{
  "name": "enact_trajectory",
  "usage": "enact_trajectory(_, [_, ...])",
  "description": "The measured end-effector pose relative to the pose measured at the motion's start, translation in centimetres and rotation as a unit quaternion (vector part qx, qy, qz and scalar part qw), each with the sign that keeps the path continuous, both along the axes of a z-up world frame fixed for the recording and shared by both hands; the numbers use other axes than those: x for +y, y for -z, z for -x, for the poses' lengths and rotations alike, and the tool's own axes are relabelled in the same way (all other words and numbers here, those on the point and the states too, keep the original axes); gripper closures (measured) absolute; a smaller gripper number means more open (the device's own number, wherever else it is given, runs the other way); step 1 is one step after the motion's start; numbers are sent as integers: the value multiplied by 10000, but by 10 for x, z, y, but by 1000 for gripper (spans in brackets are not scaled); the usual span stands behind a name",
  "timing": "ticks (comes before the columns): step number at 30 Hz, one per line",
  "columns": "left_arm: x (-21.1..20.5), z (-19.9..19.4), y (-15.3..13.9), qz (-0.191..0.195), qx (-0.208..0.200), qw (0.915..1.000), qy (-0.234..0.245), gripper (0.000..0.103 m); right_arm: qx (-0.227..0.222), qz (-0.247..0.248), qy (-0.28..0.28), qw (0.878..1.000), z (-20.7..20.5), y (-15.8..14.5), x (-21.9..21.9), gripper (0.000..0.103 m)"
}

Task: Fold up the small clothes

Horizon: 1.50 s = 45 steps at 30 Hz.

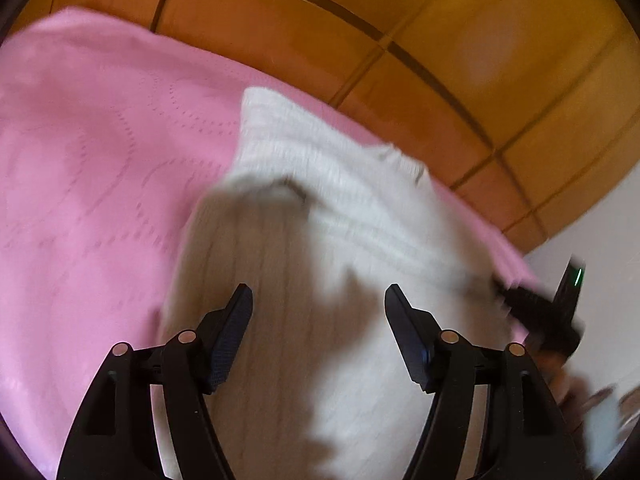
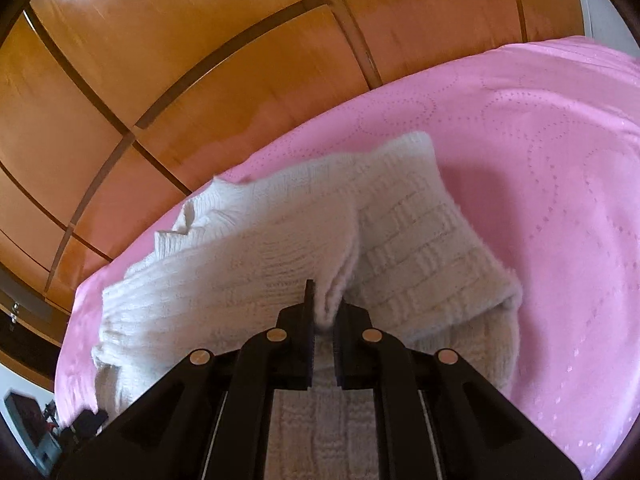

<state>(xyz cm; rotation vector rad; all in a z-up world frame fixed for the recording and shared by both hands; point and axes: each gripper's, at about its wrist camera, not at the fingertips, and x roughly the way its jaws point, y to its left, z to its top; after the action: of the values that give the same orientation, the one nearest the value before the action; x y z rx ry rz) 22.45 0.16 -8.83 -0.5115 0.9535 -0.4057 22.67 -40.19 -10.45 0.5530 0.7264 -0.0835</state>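
A small white knit sweater [image 1: 340, 200] lies on a pink bedspread [image 1: 100, 140], near its far edge. My left gripper [image 1: 319, 292] hovers open over the sweater's near part, with only cloth below its fingers and nothing pinched. My right gripper [image 2: 326, 300] is shut on a raised fold of the sweater [image 2: 260, 256], and a flap of knit drapes over to the left from the pinch. The basket-weave front of the sweater shows to the right of that fold. In the left wrist view the right gripper [image 1: 506, 292] is a blurred black shape at the sweater's right edge.
The pink bedspread [image 2: 540, 200] spreads wide to the right of the sweater in the right wrist view. Behind the bed stand orange wooden wardrobe panels [image 2: 160, 60] with dark seams. A white wall [image 1: 600, 240] shows at the right. Dark blurred objects [image 2: 84, 420] sit at the bed's lower left corner.
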Motion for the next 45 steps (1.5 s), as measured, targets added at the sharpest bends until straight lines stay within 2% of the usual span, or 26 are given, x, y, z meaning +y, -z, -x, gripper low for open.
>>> enact_trajectory(3, [6, -38, 4, 546, 290, 9973, -398, 36, -2, 57, -49, 10000, 1, -3, -3, 97])
enact_trajectory(5, [9, -57, 12, 722, 489, 9937, -710, 38, 0, 83, -72, 9999, 0, -4, -3, 97])
enact_trajectory(6, [11, -65, 15, 798, 566, 9916, -843, 57, 0, 88, -84, 9999, 0, -5, -4, 97])
enact_trajectory(7, [14, -74, 21, 865, 697, 9895, -923, 84, -19, 109, -101, 9999, 1, -8, -4, 97])
enact_trajectory(8, [16, -77, 23, 949, 748, 9881, -949, 98, -55, 144, -124, 9998, 2, -12, -3, 97])
enact_trajectory(10, [22, -74, 22, 998, 687, 9870, -1058, 99, -253, 274, -162, 9992, 9, -25, 0, 97])
enact_trajectory(12, [23, -62, 16, 811, 475, 9912, -927, 99, -314, 468, -145, 9983, 15, -30, 3, 98])
enact_trajectory(16, [14, -49, 25, 98, 548, 9960, -693, 98, 190, 661, -79, 9976, 4, -1, 5, 98])
enact_trajectory(18, [13, -46, 23, -46, 503, 9965, -670, 97, 136, 619, -53, 9980, 5, 2, 5, 97])
enact_trajectory(19, [14, -43, 19, -69, 492, 9966, -658, 95, 67, 541, -1, 9985, 9, -1, 3, 93])
enact_trajectory(20, [15, -41, 13, -79, 483, 9969, -613, 88, 29, 536, 53, 9985, 11, -5, 3, 83])
enact_trajectory(21, [18, -37, 6, -76, 398, 9974, -596, 85, -39, 630, 177, 9978, 17, -14, 3, 72])
enact_trajectory(22, [19, -32, -7, -168, 140, 9978, -619, 85, -175, 723, 251, 9969, 23, -22, 4, 53])
enact_trajectory(25, [22, -23, -35, -489, -525, 9957, -592, 85, -612, 758, 51, 9952, 34, -45, 19, 51])
enact_trajectory(28, [9, -35, -46, -581, -741, 9950, -330, 85, -600, 831, -370, 9940, 23, -46, 43, 50])
enact_trajectory(31, [-26, -62, -41, -832, -717, 9939, -26, 85, -326, 1137, -576, 9913, 3, -30, 64, 49])
enact_trajectory(34, [-44, -88, -15, -1080, -351, 9935, 71, 85, 156, 1358, -349, 9900, -16, 0, 59, 42])
enact_trajectory(36, [-45, -106, 14, -1339, 55, 9909, -114, 85, -73, 1263, -335, 9914, -16, 9, 53, 39])
enact_trajectory(37, [-43, -109, 24, -1266, 29, 9919, -83, 85, -105, 1253, -342, 9915, -17, 10, 52, 37])
enact_trajectory(38, [-39, -108, 27, -1225, -187, 9922, -113, 85, -101, 1306, -364, 9907, -17, 9, 54, 33])
enact_trajectory(41, [-35, -108, 29, -1121, -223, 9933, -142, 85, -83, 1560, -504, 9864, -21, 11, 63, 20])
enact_trajectory(45, [-38, -104, 24, -1268, -254, 9915, -138, 85, -19, 1726, -520, 9836, -24, 11, 68, 17])
